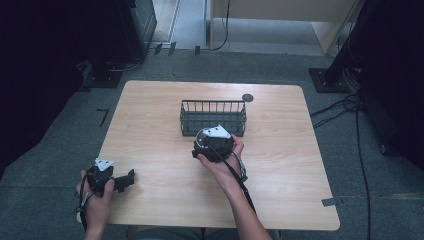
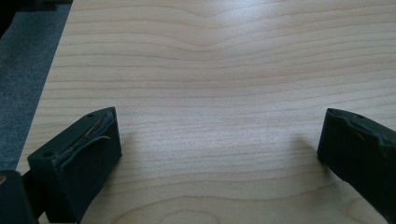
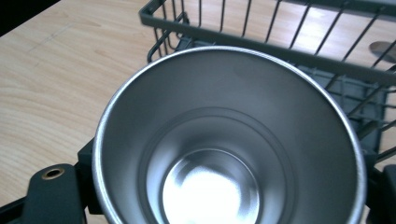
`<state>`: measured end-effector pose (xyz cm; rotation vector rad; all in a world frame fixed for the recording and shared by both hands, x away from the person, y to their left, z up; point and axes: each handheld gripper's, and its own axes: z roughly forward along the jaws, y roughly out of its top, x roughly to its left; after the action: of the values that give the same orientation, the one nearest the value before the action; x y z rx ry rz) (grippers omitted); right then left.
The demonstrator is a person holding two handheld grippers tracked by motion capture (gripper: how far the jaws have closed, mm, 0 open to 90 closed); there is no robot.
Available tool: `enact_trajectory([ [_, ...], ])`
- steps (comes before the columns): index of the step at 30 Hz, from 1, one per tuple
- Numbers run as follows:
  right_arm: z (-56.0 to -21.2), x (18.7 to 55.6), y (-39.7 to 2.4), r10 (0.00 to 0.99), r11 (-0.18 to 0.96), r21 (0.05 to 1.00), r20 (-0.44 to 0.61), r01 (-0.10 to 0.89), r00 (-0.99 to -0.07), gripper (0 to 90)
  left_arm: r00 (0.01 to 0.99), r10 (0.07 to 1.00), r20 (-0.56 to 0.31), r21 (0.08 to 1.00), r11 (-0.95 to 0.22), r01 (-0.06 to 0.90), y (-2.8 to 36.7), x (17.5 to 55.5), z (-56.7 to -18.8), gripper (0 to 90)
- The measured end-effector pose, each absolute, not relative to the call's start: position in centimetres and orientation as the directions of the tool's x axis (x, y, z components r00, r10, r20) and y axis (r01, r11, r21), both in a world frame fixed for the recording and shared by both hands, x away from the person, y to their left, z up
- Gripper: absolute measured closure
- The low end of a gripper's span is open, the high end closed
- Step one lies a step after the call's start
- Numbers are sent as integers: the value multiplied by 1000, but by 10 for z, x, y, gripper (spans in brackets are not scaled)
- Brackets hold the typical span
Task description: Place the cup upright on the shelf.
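Two fingers of my right gripper clamp a steel cup, mouth open toward the camera, just before the wire basket, which lies straight ahead. My left gripper rests spread and empty over the table, well apart.

Stainless steel cup seen from above, open mouth up, inside empty, clamped between the hand-held gripper jaws, dark wire basket just behind, on light wooden table
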<state>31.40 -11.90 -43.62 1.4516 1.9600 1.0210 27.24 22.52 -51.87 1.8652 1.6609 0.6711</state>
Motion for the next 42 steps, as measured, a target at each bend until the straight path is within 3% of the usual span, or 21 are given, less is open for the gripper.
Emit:
enact_trajectory([
  [20, -393, 339, -142, 963, 144, 832, 7, 536, -270, 180, 113, 994, 7, 687, -87, 721, 225, 272, -519, 0],
  [42, -366, 372, -155, 975, 116, 852, 0, 511, -220, 181, 113, 994, 7, 687, -87, 721, 225, 273, -519, 0],
])
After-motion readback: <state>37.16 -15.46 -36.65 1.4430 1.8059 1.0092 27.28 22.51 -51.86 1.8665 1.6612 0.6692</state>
